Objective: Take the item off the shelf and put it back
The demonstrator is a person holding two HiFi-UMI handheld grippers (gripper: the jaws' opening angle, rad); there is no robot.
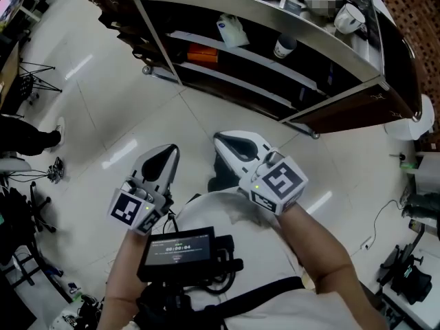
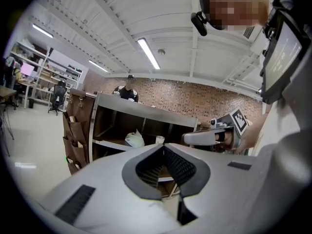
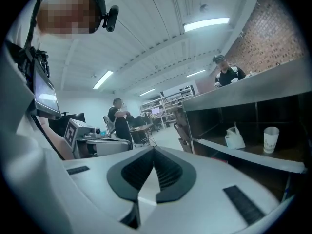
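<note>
On the middle board of the dark wooden shelf unit with a metal frame point(image 1: 350, 108), at the far side of the scene, a white soft pouch point(image 1: 232, 31) stood upright. A white paper cup point(image 1: 284, 45) stood on the same board to the right of the pouch, near it but not touching. It was not clear which of the two was the item of the task. On the board below, left of the pouch, lay an orange flat box point(image 1: 203, 53).

The two grippers were well apart from the shelf, near the person's body, over the pale tiled floor point(image 1: 103, 115). The white left gripper point(image 1: 167, 153) had its jaws closed, tips together, with nothing between them. The white right gripper point(image 1: 223, 143) was beside it, a little farther forward, its jaws also closed and empty. Both pointed toward the shelf. A black device with a small lit screen point(image 1: 180, 247) hung at the person's chest, just behind the left gripper.
</note>
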